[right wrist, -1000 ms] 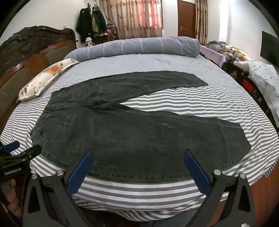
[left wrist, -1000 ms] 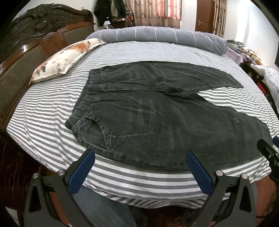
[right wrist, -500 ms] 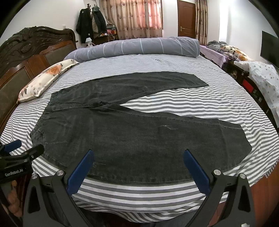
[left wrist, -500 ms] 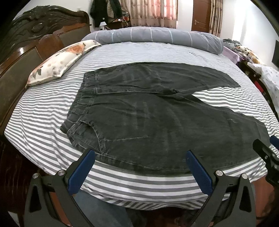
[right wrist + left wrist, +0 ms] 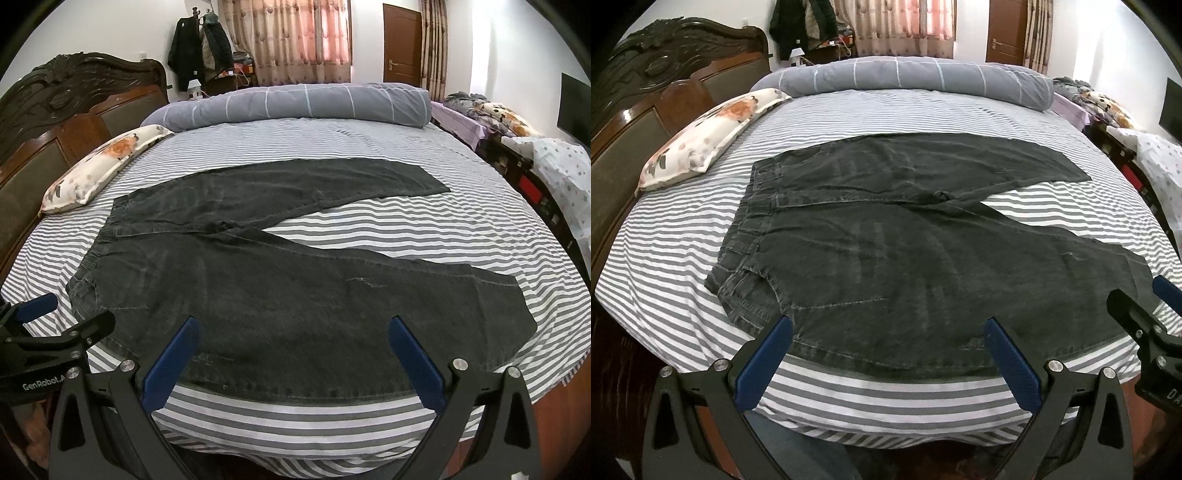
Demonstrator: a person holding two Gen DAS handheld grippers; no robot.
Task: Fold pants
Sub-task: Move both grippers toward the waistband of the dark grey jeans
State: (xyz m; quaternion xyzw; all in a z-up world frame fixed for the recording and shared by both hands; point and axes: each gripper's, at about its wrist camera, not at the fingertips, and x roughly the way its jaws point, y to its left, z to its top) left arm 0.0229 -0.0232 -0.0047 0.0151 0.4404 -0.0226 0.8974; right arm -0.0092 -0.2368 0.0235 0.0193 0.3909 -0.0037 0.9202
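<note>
Dark grey denim pants (image 5: 886, 251) (image 5: 295, 295) lie flat on the striped bed, waistband to the left, the two legs spread apart toward the right. My left gripper (image 5: 886, 328) stands open above the near edge of the pants, by the hip and near leg, with nothing between its blue pads. Open too, my right gripper (image 5: 291, 328) hovers over the near leg's lower edge and holds nothing. Each gripper shows in the other's view: the right one at the right edge (image 5: 1145, 317), the left one at the left edge (image 5: 55, 325).
A striped sheet (image 5: 369, 140) covers the bed. A floral pillow (image 5: 713, 133) lies at the left by the dark wooden headboard (image 5: 665, 88). A rolled grey duvet (image 5: 295, 103) lies along the far side. Cluttered furniture (image 5: 535, 166) stands to the right.
Both grippers have drawn a little nearer over the pants' near edge and the left view has shifted right. The pants have not moved and both grippers stay open.
</note>
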